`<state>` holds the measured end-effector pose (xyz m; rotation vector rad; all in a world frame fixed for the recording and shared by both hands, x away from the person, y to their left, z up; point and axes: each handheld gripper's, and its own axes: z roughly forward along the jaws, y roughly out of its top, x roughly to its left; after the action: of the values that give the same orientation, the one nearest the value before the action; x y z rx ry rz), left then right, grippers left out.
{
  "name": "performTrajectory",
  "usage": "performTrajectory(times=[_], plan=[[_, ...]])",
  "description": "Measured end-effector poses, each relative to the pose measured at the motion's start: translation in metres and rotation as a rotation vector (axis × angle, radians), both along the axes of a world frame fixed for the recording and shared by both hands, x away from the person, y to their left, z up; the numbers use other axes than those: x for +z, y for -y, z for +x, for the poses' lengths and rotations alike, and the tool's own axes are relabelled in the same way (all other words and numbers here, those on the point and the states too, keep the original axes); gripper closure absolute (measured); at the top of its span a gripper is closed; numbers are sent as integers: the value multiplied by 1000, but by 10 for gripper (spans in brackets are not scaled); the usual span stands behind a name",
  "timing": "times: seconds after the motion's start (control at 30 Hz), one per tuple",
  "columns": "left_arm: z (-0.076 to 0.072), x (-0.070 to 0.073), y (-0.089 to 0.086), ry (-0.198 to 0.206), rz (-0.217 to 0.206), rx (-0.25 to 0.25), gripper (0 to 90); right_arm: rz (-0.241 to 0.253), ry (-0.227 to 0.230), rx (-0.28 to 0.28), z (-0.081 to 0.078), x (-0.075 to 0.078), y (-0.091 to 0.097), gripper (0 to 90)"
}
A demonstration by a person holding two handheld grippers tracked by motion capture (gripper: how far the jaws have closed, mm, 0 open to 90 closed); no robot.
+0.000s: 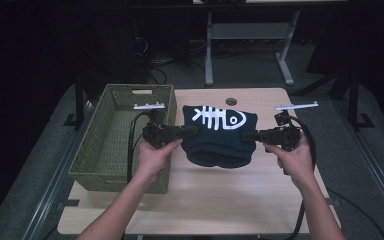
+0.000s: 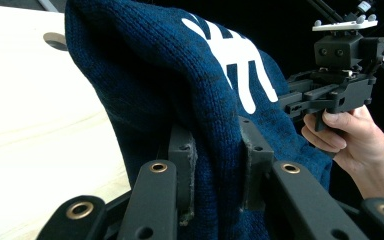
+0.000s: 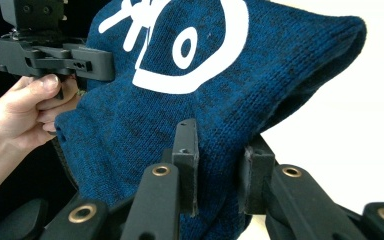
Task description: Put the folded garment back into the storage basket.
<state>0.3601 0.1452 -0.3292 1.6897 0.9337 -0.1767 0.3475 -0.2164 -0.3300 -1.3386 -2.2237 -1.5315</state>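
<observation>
Wooden counter (image 1: 200, 200) below, green woven basket (image 1: 111, 145) on its left edge, and the dark blue sweater (image 1: 220, 137) hangs in the air between both hands, just right of the basket. Both forearms reach in from the bottom, hands level. The left gripper (image 1: 192, 131) has its fingers pinched on the sweater's left side, the right gripper (image 1: 247, 135) on its right side. The high view gives the full white fishbone print (image 1: 218, 117); the right gripper view catches its round head (image 3: 185, 47), plus knit between the pads (image 3: 186, 155)

Each hand holds its hand-held gripper level, left hand-held gripper (image 1: 192, 131) and right hand-held gripper (image 1: 247, 135) facing inward, jaws clamped.
</observation>
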Motion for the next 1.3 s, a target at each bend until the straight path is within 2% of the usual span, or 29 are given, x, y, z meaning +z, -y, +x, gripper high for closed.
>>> performTrajectory(times=[0.87, 1.13, 1.3], plan=[[-1, 13, -56, -2, -28, 68, 735, 30, 19, 71, 21, 19, -53, 740], [-2, 18, -73, 3, -24, 88, 735, 32, 34, 91, 28, 23, -70, 741], [-2, 20, -81, 0, -25, 98, 735, 38, 25, 103, 31, 25, -81, 740]])
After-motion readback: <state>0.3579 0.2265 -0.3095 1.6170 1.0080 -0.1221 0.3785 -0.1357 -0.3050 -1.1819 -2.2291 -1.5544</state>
